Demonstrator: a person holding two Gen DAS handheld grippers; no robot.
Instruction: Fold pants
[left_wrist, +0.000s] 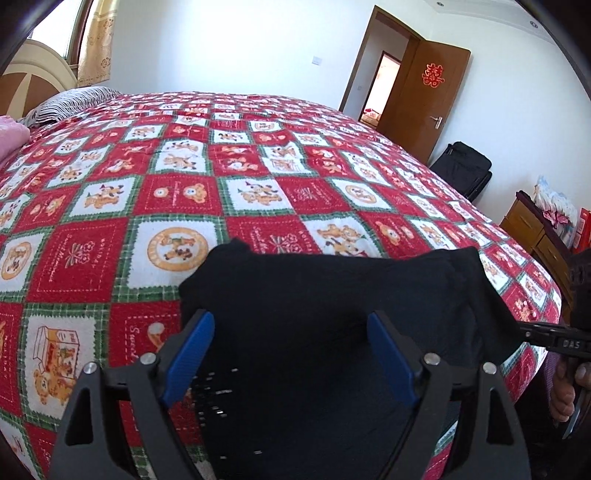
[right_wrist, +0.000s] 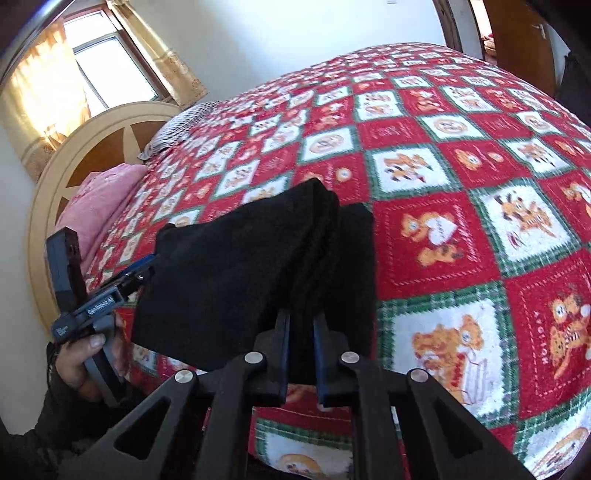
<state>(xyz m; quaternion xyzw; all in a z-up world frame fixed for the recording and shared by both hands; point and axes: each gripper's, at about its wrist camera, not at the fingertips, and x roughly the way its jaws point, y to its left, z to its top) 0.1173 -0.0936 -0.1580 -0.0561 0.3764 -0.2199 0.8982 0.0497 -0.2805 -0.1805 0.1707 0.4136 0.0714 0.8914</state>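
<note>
Black pants (right_wrist: 258, 266) pinched in right gripper (right_wrist: 302, 325) above bedspread (right_wrist: 461, 177).

pants (left_wrist: 332, 295): near end runs under the left gripper's body and off the bottom of the left wrist frame
left gripper (right_wrist: 138, 271): in the right wrist view its tips are lost behind the black cloth at left, so the jaw gap cannot be read there
bedspread (right_wrist: 480, 236): print blurred toward the upper middle
suitcase (left_wrist: 463, 168): lower part hidden behind the bed edge
doorway (right_wrist: 491, 26): cut by the top edge
</note>
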